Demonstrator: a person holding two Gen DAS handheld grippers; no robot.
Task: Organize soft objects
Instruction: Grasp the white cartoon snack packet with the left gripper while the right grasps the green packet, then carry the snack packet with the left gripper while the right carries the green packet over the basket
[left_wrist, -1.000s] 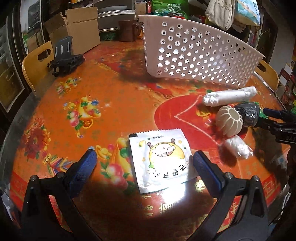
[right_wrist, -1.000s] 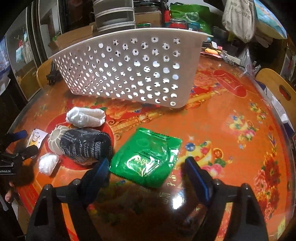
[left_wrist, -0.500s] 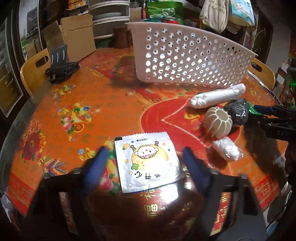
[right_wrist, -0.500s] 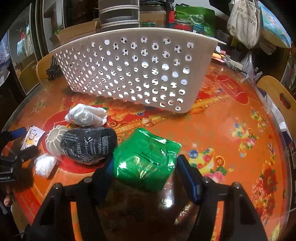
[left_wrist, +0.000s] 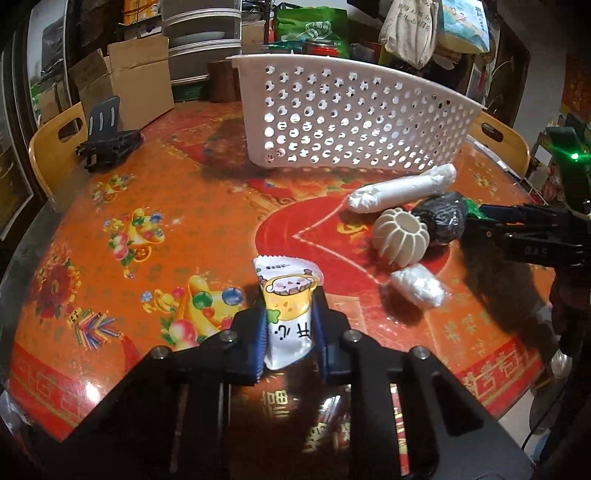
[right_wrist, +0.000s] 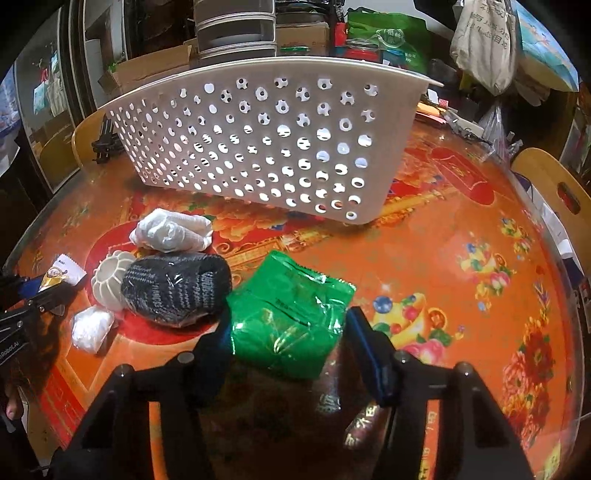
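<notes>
On white packet (left_wrist: 287, 314): characters "开心".

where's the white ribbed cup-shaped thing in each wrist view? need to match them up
Left wrist: white ribbed cup sits right of centre, touching the black knit bundle on its right.
Right wrist: same cup sits at the left, half hidden behind that bundle.
Shared landmark: the white perforated basket, at the top of both views.
</notes>
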